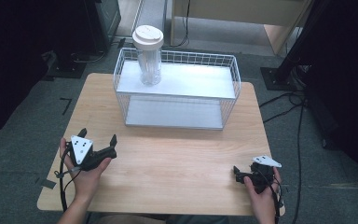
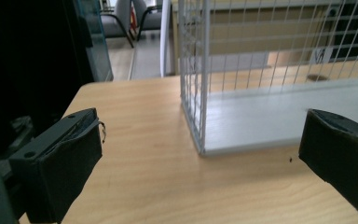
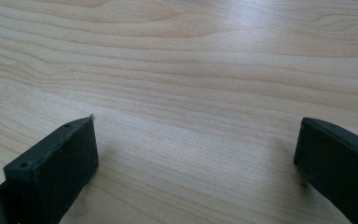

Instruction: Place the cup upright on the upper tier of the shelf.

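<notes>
Your left gripper [image 1: 98,136] and right gripper [image 1: 237,171] rest wide apart, empty, on the pale wooden table [image 1: 168,158]; grey floor [image 1: 23,126] surrounds it, wire basket [image 1: 177,88] far.

White wire two-tier rack [image 1: 177,95] at rear-centre of light wooden table [image 1: 168,163]; clear lidded plastic jar [image 1: 148,55] on its upper shelf, left end.

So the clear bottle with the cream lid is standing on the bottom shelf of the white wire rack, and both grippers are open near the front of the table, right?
Not quite. The clear bottle stands on the top shelf of the white wire rack, as the high view shows. The rest holds: the left gripper and right gripper are open near the table's front.
</notes>
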